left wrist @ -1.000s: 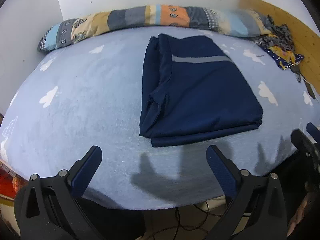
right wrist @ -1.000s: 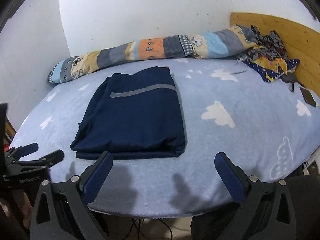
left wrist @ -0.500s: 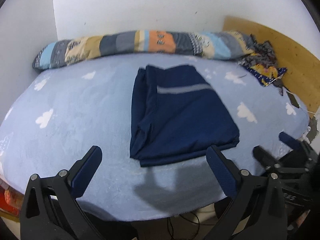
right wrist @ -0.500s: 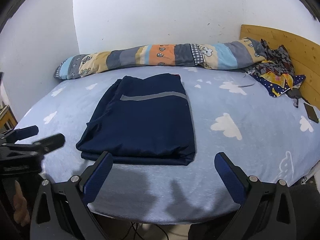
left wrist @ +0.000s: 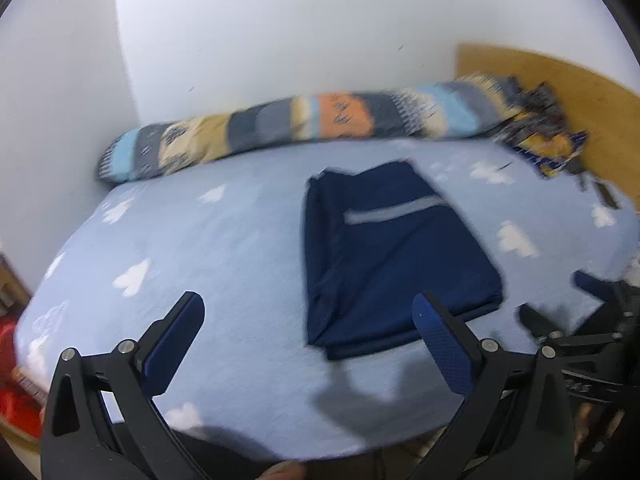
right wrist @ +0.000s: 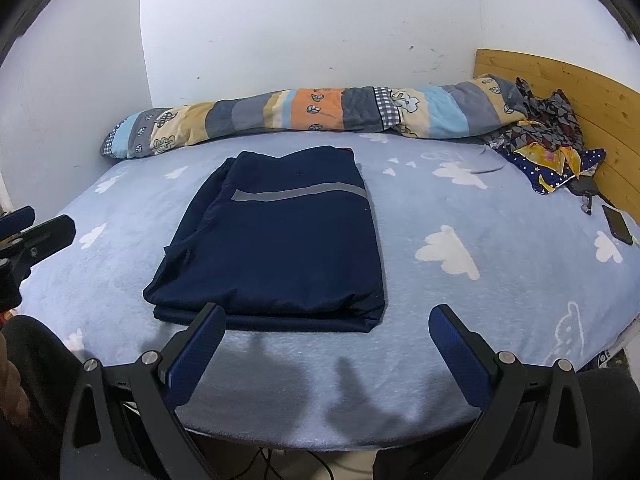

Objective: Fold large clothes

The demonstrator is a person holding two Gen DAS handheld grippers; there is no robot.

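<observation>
- Cloud-print bedsheet (right wrist: pixel 460 216) carries my folded navy garment (right wrist: pixel 280 240), lying flat near its middle.
- My left gripper (left wrist: pixel 308 320) and right gripper (right wrist: pixel 326 320) hover short of the garment, jaws spread, empty.

A home bedroom, it seems: a bed (right wrist: pixel 500 292) in cloud-print sheet, patchwork quilt (right wrist: pixel 312 114) at 12 o'clock, wooden headboard (right wrist: pixel 560 80) at 2 o'clock.

- The dark navy garment (right wrist: pixel 276 236) lay folded into a neat, flat rectangle on my bed.
- A grey stripe (right wrist: pixel 298 192) ran across its upper part.
- Its layered edges showed along the left side and the near end.
</observation>
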